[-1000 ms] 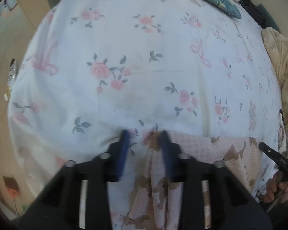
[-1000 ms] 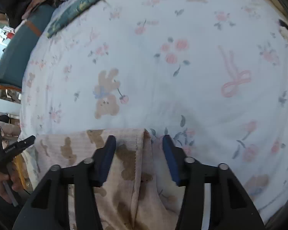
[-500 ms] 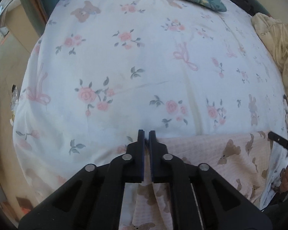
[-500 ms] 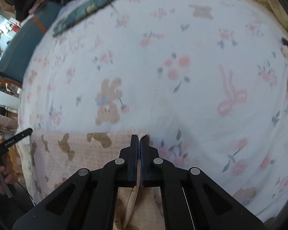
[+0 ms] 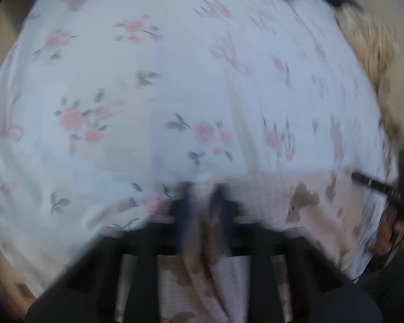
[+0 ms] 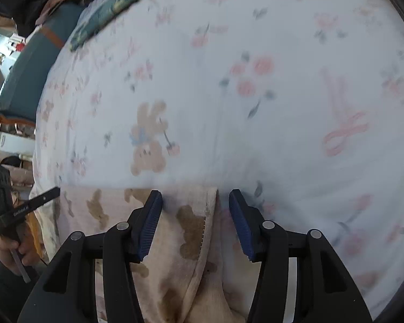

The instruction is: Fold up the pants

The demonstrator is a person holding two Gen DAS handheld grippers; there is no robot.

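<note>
The pants are pale pink with brown bears and lie at the near edge of the floral bedsheet. My right gripper is open, its blue pads straddling the pants' upper right corner, not gripping. In the blurred left wrist view my left gripper stands partly open over the pants at their left corner; a fold of cloth shows between the jaws. The right gripper shows at the far right there, and the left one at the far left of the right wrist view.
A teal patterned pillow lies at the bed's far end. A beige blanket is heaped on one side. A teal bed frame and clutter stand beyond the bed's edge.
Both grippers were open a second ago, shut on the pants' top corners half a second ago, and have now opened again. The left view is blurred by motion.
</note>
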